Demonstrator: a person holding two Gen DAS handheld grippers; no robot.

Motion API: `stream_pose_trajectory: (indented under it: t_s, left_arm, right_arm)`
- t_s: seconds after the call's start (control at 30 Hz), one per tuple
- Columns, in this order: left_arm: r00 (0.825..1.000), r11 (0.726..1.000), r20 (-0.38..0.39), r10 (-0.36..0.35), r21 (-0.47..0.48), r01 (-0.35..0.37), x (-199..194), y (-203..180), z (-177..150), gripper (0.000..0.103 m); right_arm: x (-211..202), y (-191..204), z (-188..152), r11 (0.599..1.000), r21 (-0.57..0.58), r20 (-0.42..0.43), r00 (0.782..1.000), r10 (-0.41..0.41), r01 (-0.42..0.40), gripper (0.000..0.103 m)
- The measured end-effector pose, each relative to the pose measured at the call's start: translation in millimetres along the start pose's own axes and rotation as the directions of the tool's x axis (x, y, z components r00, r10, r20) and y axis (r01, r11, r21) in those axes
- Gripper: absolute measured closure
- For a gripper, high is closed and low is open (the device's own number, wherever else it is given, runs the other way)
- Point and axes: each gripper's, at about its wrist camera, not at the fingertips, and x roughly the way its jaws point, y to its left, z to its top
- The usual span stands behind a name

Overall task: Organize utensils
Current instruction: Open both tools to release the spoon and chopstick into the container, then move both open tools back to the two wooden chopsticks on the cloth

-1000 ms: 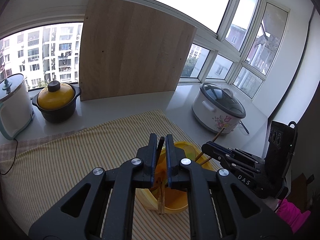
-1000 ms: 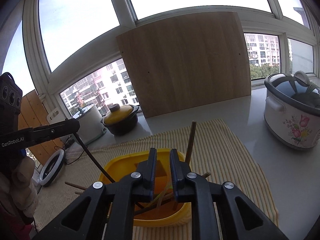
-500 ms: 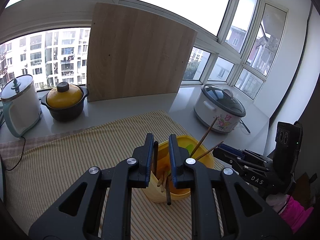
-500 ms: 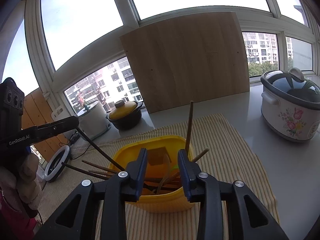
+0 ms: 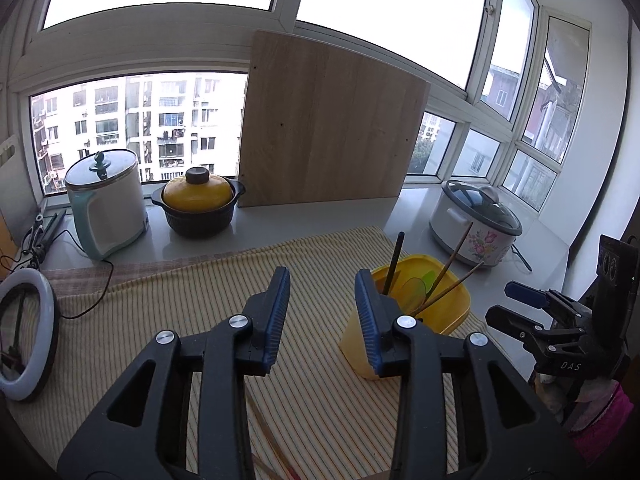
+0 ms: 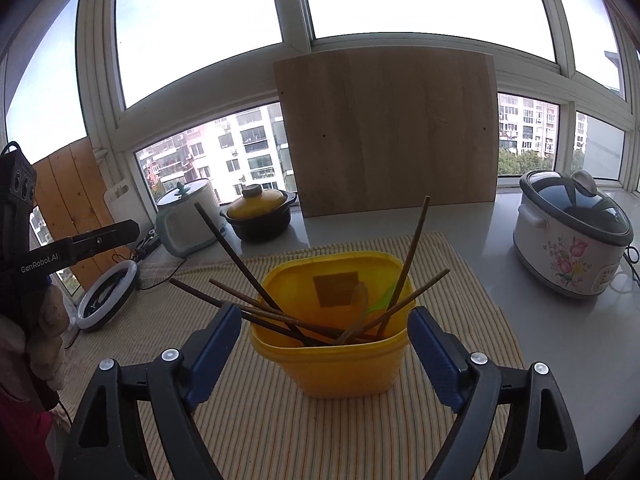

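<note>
The yellow container (image 6: 335,338) sits on the striped cloth (image 6: 256,420) straight ahead of my right gripper (image 6: 325,350), its squarish, smooth plastic body standing between my two blue-padded fingers (image 6: 214,344) without either pad pressing on it; those jaws have just been opening and now stand wide, a gap showing on both sides of the tub. Inside it, several thin brown chopsticks (image 6: 236,256) lean at loose angles, some fanning out over the left rim, two rising to the right, with a pale wooden spoon (image 6: 357,300) and a green plastic piece (image 6: 386,296) tucked against the far wall. From my left gripper (image 5: 322,312) the same container (image 5: 440,308) lies off to the right, just beyond my right-hand finger, so nothing is between those pads; these jaws too have just been opening and stand moderately apart over bare cloth. The cloth is a soft weave of fine yellow and dark stripes on a glossy white counter (image 5: 280,220). Further back a flat pale wooden board (image 6: 388,128) leans upright against the window. A round white floral cooker (image 6: 572,236) with a glass lid stands to the right, a dark pot with a yellow lid (image 5: 199,206) and a white cylindrical cooker (image 5: 105,200) to the left, and a ring light (image 5: 26,332) at the cloth's left edge
</note>
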Motion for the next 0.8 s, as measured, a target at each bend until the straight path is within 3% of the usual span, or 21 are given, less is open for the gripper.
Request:
stream_pose_trajectory:
  t_s: [0.07,0.23,0.3,0.37,0.53,0.8]
  left_arm:
    - [1.0,1.0,-0.014,0.023,-0.007,-0.023,-2.7,7.5,-8.7,0.068]
    - [0.996,0.997,-0.061,0.068,-0.021,-0.069,-8.9,26.8,-33.7,0.066]
    - [0.993,0.996,-0.083,0.085,-0.022,-0.087,-10.0,33.4,-43.2,0.051]
    - [0.989,0.994,-0.108,0.098,-0.03,-0.102,-10.4,39.4,-54.3,0.047]
    - [0.974,0.987,-0.19,0.126,-0.07,-0.142,-8.3,57.0,-82.0,0.047]
    - [0.942,0.975,-0.314,0.114,-0.145,-0.167,18.2,77.9,-123.3,0.047]
  right_arm:
    - [-3.2,5.8,-0.7,1.0,-0.011,0.008,1.0,0.0,0.0,0.003]
    - [-9.3,19.9,-4.5,0.999,-0.043,0.026,1.0,-0.006,0.007,0.0]
    - [-10.7,24.0,-6.5,0.999,-0.049,0.027,1.0,-0.003,0.005,0.0]
    - [-11.3,27.5,-9.4,0.999,-0.05,0.024,1.0,0.007,-0.006,0.0]
    - [-10.5,38.1,-20.3,0.997,-0.061,0.005,0.999,0.047,-0.047,0.0]
    - [13.0,66.6,-45.8,0.987,-0.082,-0.102,0.987,0.127,-0.136,0.001]
